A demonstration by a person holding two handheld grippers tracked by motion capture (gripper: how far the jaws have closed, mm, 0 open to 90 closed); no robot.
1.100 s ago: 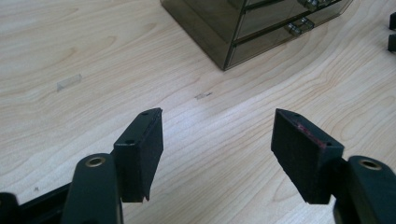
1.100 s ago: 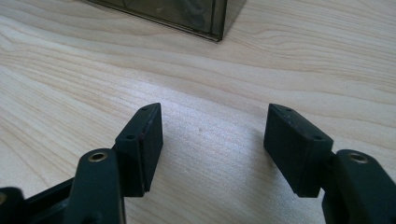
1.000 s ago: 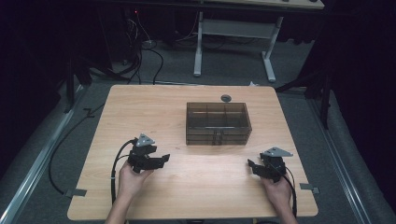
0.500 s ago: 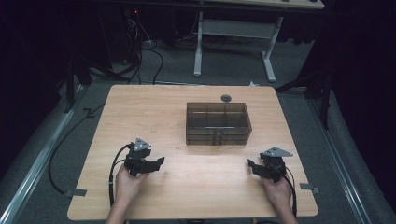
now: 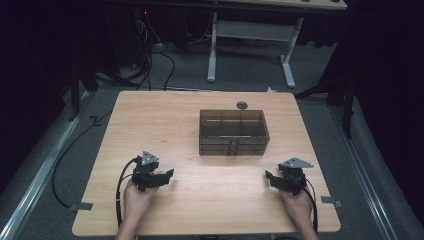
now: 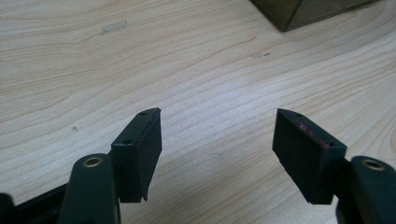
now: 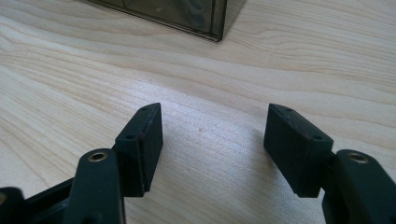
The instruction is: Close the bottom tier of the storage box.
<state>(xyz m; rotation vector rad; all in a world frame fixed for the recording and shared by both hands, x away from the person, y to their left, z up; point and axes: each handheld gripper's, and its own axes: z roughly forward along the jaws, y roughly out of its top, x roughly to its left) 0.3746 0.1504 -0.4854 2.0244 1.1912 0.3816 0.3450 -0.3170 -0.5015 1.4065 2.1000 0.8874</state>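
Two grippers sit low over the table (image 5: 200, 200). Left gripper (image 5: 167, 175) gapes wide, empty; right gripper (image 5: 270, 177) likewise, box (image 5: 233, 132) well ahead.

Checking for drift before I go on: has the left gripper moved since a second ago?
Yes. In the high view the left gripper has slid toward the near table edge, farther from the brown box. Its fingers stand open, holding nothing.

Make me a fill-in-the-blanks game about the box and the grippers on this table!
1. The see-through brown box stands on a ____ table.
2. The jaws of the left hand-held gripper are ____, with nothing between them.
3. The small round grey thing lies ____ the box, toward the far table edge.

Missing words: wooden; open; behind
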